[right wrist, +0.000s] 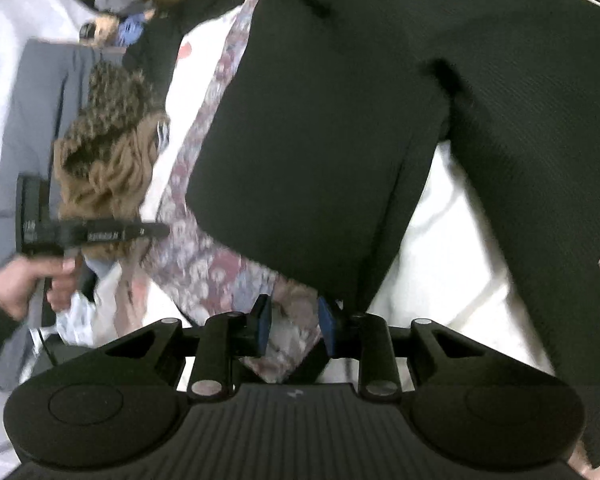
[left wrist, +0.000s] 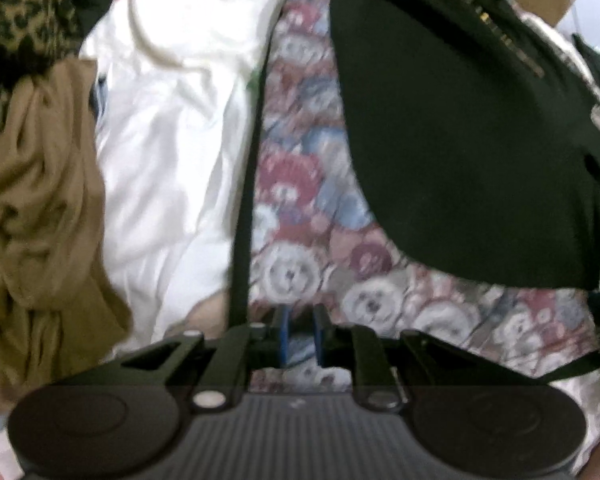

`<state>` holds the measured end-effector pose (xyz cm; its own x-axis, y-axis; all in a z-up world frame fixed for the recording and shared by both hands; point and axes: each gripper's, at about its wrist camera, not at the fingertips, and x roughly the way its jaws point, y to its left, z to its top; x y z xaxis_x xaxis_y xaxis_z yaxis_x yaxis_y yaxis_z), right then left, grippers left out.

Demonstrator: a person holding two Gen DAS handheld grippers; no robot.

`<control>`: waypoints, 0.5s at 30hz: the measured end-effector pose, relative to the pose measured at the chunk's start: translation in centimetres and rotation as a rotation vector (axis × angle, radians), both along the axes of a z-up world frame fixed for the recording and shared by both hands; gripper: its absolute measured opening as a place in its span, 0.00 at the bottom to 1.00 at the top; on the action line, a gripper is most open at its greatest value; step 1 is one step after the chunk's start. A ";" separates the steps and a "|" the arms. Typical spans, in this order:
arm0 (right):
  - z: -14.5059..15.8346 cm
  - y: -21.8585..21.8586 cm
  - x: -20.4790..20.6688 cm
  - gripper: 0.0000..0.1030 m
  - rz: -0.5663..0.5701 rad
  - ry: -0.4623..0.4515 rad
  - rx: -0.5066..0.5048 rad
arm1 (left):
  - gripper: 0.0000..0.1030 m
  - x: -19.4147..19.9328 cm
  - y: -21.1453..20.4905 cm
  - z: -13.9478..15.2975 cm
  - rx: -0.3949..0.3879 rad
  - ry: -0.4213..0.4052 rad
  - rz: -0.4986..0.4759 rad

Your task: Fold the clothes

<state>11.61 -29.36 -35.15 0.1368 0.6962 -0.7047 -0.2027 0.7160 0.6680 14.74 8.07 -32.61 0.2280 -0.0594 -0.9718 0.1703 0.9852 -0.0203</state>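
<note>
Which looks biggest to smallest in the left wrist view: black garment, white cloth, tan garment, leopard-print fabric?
1. black garment
2. white cloth
3. tan garment, close to the white; nearness makes that unsure
4. leopard-print fabric, partly cut off

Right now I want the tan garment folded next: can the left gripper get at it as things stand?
Probably yes: the tan garment lies uncovered beside the left gripper, whose jaws look empty, with nothing between them.

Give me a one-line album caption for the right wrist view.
Right tool open over bear-print fabric beside a black garment.
</note>
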 end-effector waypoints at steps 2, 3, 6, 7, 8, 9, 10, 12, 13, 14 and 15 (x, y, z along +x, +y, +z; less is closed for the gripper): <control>0.2 0.7 -0.5 0.29 0.053 -0.023 -0.024 | 0.14 -0.2 0.4 -0.2 0.010 0.022 0.015; 0.3 0.8 -0.6 0.29 0.075 -0.024 -0.031 | 0.14 -0.3 0.6 0.1 0.009 0.021 0.019; 1.0 0.9 -0.8 0.29 0.137 0.007 -0.035 | 0.14 -0.6 1.1 0.9 0.006 0.017 0.033; 1.4 0.5 -1.0 0.29 0.144 0.008 -0.029 | 0.14 -0.7 1.2 1.4 -0.002 0.006 0.037; 1.9 0.0 -1.0 0.29 0.139 0.001 -0.023 | 0.14 -0.8 1.2 1.9 -0.009 -0.007 0.041; 2.5 -0.5 -0.9 0.29 0.131 -0.008 -0.016 | 0.14 -0.9 1.2 2.4 -0.017 -0.021 0.044; 3.0 -1.1 -0.8 0.29 0.117 -0.021 -0.015 | 0.14 -1.0 0.9 2.9 -0.024 -0.036 0.045; 3.9 -2.5 -0.5 0.29 0.071 -0.047 -0.035 | 0.14 -1.1 0.1 3.7 -0.033 -0.061 0.031; 4.3 -3.4 -0.3 0.29 0.047 -0.059 -0.051 | 0.14 -1.1 -0.4 3.9 -0.034 -0.070 0.019; 4.8 -4.3 -0.1 0.29 0.023 -0.077 -0.073 | 0.14 -1.1 -1.2 4.2 -0.041 -0.081 0.009; 5.2 -5.2 0.1 0.30 -0.001 -0.102 -0.101 | 0.14 -1.0 -2.0 4.4 -0.049 -0.092 -0.001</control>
<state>11.71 -34.54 -29.93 0.2119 0.6227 -0.7532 -0.2655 0.7784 0.5688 13.71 6.11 -28.17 0.3161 -0.1068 -0.9427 0.1751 0.9831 -0.0527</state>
